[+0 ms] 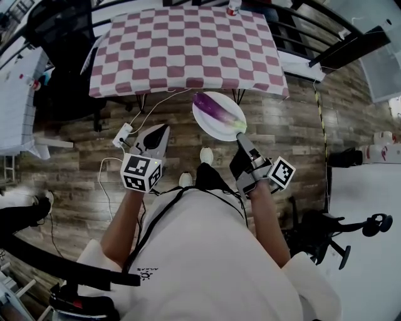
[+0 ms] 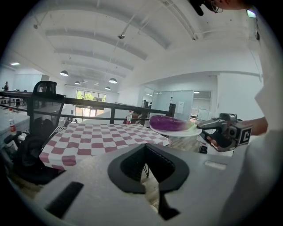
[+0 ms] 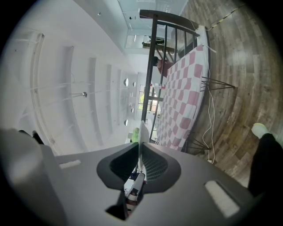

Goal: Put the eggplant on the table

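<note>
A purple eggplant [image 1: 213, 108] with a green stem lies on a white plate [image 1: 210, 125] that hangs over the wooden floor, just short of the table [image 1: 182, 50] with the red-and-white checked cloth. My right gripper [image 1: 240, 136] is shut on the plate's near rim. The right gripper view shows the plate [image 3: 141, 132] edge-on between the jaws, with the green stem [image 3: 135, 133] beside it. My left gripper [image 1: 164, 130] is left of the plate, shut and holding nothing. In its own view the eggplant [image 2: 168, 122] sits at the right, beyond the table [image 2: 101, 137].
A small bottle [image 1: 234, 7] stands at the table's far edge by a black railing. A power adapter with cables [image 1: 122, 135] lies on the floor under the table's near edge. A black office chair [image 1: 62, 37] is at the left, a chair base [image 1: 351, 229] at the right.
</note>
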A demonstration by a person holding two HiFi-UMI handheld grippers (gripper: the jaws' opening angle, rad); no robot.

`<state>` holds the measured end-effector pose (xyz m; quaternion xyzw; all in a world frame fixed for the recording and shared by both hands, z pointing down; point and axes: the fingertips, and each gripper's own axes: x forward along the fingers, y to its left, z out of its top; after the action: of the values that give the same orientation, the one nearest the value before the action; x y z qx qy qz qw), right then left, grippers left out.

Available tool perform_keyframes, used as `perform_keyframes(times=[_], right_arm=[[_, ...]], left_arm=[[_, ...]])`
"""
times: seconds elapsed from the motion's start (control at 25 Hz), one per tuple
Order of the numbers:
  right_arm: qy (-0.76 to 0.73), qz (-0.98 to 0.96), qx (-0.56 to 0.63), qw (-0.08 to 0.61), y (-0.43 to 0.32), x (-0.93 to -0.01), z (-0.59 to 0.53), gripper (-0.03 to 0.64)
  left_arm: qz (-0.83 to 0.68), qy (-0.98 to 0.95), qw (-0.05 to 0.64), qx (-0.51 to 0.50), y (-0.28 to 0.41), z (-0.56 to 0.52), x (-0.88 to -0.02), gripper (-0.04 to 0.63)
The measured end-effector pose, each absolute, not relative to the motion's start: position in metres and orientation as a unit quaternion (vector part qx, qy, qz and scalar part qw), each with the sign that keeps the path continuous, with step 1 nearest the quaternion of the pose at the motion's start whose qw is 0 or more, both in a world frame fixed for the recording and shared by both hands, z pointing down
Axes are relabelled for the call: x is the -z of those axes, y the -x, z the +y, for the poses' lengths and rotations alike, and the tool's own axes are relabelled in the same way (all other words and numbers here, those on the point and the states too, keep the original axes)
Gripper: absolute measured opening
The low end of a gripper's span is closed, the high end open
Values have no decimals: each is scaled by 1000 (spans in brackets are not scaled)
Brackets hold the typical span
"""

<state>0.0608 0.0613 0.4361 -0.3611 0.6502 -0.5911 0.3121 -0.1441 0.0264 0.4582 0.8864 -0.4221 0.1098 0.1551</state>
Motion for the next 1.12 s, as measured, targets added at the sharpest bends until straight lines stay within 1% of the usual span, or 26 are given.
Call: perform_keyframes(times=[0.28, 0.52, 1.12], right_arm=[[345, 657, 599, 301, -56, -439, 28, 32], [330, 664, 601, 300, -52, -435, -13, 32], [303, 668, 624, 270, -80, -436, -132, 32]], left_arm=[[-447, -874, 154, -111, 157, 4, -456, 5], [-452, -871, 158, -115, 154, -26, -459, 5], [-483, -852, 166, -114, 119, -133, -449, 5]])
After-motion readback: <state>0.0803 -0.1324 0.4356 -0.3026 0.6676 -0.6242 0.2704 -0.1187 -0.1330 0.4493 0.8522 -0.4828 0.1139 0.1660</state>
